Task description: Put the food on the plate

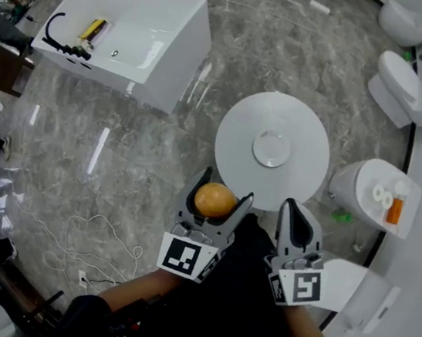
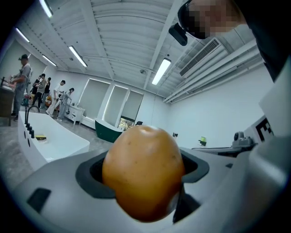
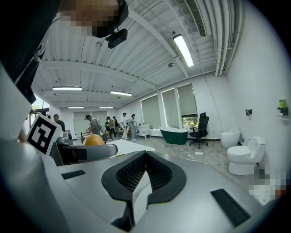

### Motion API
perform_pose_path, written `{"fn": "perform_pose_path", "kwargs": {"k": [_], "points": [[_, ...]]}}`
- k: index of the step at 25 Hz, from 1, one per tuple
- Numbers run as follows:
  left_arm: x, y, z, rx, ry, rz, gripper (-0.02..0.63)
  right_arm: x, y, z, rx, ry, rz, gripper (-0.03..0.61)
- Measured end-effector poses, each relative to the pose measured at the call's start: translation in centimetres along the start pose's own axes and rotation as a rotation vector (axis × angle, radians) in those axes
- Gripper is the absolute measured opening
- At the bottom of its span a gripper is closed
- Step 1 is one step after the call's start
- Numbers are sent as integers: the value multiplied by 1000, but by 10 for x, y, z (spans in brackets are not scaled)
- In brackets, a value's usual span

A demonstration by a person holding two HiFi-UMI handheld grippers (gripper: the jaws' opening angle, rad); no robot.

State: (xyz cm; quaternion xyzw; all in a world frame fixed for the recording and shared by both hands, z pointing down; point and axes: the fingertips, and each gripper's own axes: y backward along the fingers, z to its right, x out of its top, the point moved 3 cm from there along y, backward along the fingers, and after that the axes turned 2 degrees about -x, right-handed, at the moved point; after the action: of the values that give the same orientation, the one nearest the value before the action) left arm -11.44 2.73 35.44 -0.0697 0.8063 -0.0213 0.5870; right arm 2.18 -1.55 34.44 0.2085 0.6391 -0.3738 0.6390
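Head view, left claw: the left claw (image 1: 224,188) is clamped on an orange fruit (image 1: 215,200), held in the air just short of the near edge of the round counter (image 1: 239,133).
Head view, right claw: the right claw (image 1: 292,211) hangs beside it, drawn together and carrying nothing.
Head view, target: a small white plate (image 1: 271,148) sits at the middle of the counter, bare.
Head view, room: grey marbled floor (image 1: 83,138), a white bathtub (image 1: 137,29) at upper left, white toilets (image 1: 401,89) at the right.
Left gripper view: both pads press the fruit's sides, and its smooth, rounded skin bulges well past them.
Right gripper view: the ribbed pads (image 3: 157,170) meet with nothing between them. A green bathtub (image 3: 173,135) and several people stand far off.
Risk, slip: the fruit hangs over bare floor, so a loosened hold here would likely send it down onto stone.
Risk, release: the plate is small and shallow and the fruit round, so letting go from height or off-centre could probably roll it across the slick counter and over the rim.
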Motion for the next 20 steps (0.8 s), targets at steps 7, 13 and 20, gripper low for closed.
{"fn": "perform_pose_path", "kwargs": {"k": [7,13,20], "points": [[-21,-37,22,-52,-85,-108,376,2,-1,39,-24,-58,4,6],[-49,-66,30,-86,-85,-179,376,11,1,64,-45,-20,29,6],[-75,-100,34,-85,-22,-241,376,16,-2,82,-34,-10,48,6]]}}
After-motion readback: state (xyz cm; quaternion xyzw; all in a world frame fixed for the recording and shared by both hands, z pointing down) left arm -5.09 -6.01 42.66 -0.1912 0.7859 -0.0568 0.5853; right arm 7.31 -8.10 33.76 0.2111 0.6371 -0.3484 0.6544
